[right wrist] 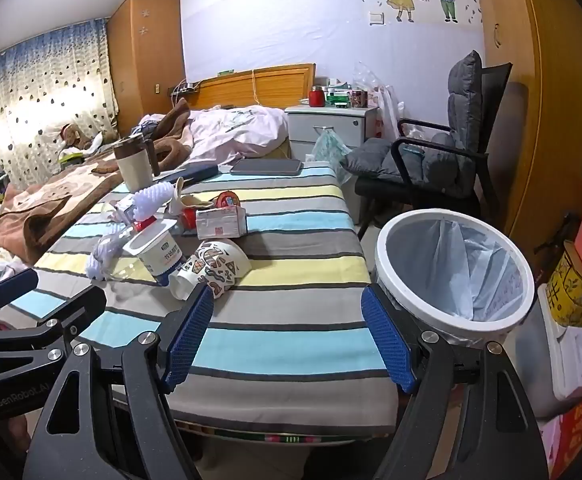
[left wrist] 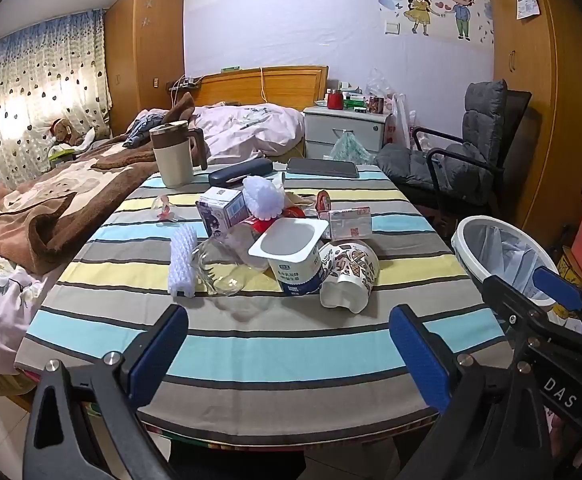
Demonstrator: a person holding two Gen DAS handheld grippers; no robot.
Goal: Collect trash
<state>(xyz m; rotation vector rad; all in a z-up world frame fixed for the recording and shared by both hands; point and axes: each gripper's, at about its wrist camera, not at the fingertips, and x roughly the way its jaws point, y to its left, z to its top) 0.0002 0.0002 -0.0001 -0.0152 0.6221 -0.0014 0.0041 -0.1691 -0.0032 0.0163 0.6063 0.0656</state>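
Trash is seen heaped at the centre of the striped tablecloth (left wrist: pixel 275 344), untouched by either gripper.

A white yogurt tub (left wrist: pixel 295 254), a crumpled patterned paper cup (left wrist: pixel 349 276) and a white foam net sleeve (left wrist: pixel 182 264) are shown mid-frame. The white-rimmed bin with a pale liner (right wrist: pixel 455 272) is placed at right, beside the table edge. The left gripper (left wrist: pixel 289 354) and right gripper (right wrist: pixel 287 340) are held low in frame, jaws spread wide with nothing between them.

Trash lies heaped mid-worktop (left wrist: pixel 251 344): an upright empty white yogurt cup (left wrist: pixel 297 256), a crushed patterned paper cup (left wrist: pixel 347 276) on its side touching it, a white foam sleeve (left wrist: pixel 182 264), a small milk carton (left wrist: pixel 221 212). A white bin (right wrist: pixel 455 276) with a pale liner stands beside the worktop.
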